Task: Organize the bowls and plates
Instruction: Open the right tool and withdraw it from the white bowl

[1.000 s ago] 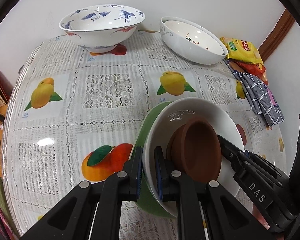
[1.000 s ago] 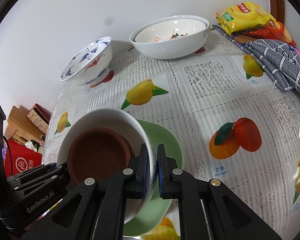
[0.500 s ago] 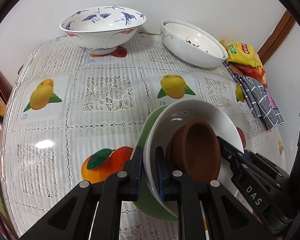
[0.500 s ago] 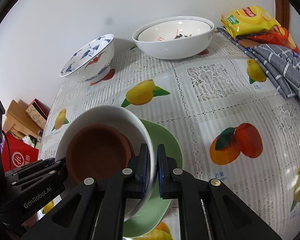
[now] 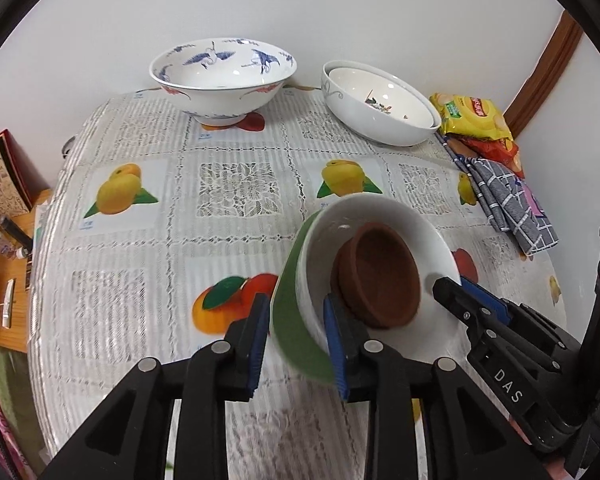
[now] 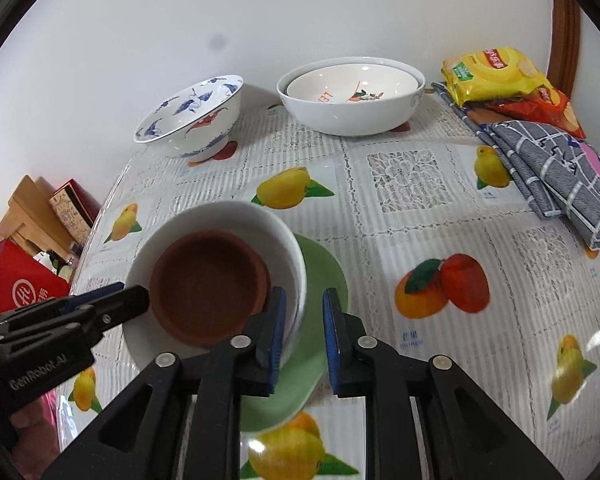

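A stack stands on the fruit-print table (image 5: 236, 192): a green plate (image 5: 288, 300) (image 6: 324, 268) at the bottom, a white bowl (image 5: 380, 212) (image 6: 220, 216) on it, and a brown bowl (image 5: 384, 264) (image 6: 208, 284) inside that. My left gripper (image 5: 298, 344) (image 6: 120, 294) straddles the stack's left rim. Its jaws are opening, and a gap shows beside the plate's edge. On the opposite rim my right gripper (image 6: 305, 320) (image 5: 460, 286) is opening too, with the bowl's wall and the plate's edge loose between its pads.
At the back by the wall stand a blue-patterned bowl (image 5: 220, 80) (image 6: 188, 116) and two nested white bowls (image 5: 380, 108) (image 6: 352, 108). Snack bags (image 5: 476, 120) (image 6: 496, 76) and a grey checked cloth (image 5: 508, 204) (image 6: 552, 168) lie at the right. Boxes (image 5: 0, 176) sit beyond the table's left edge.
Both grippers were shut on the stack's rims; now their pads have parted and let go. Both have drawn back and up a little from the stack.
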Available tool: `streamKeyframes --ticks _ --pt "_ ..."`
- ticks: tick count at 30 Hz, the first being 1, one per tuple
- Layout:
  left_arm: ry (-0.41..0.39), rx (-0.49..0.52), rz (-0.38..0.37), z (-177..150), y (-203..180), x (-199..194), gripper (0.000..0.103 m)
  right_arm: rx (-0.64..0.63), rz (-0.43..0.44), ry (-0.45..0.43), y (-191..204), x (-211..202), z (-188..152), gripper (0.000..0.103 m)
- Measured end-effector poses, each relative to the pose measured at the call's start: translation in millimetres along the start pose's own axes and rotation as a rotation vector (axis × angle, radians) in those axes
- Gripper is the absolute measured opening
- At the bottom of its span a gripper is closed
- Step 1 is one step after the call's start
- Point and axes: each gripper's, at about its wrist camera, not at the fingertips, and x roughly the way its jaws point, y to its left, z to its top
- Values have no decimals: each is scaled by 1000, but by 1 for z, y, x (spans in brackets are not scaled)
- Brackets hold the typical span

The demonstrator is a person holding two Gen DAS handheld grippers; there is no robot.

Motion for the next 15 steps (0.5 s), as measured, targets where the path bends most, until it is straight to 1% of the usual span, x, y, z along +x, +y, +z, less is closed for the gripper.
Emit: streamKeyframes --ticks 2,6,10,13,14,15 --pt "-11 3 3 -6 -1 -11 27 3 9 -5 0 -8 -5 23" --pt "-37 11 -10 -22 -5 -36 27 18 1 -35 -1 -36 -18 25" --pt "-60 18 -33 -38 -11 -59 27 47 8 -82 -4 -72 -34 30" --pt "-80 35 -55 -50 -21 -76 27 57 -15 -119 -5 -99 -47 33" --pt "-89 41 -57 -54 -25 -83 28 58 -24 -129 -5 -106 -50 35" --pt "-98 48 -60 -58 -29 -89 28 60 -34 -138 -5 -114 -54 42"
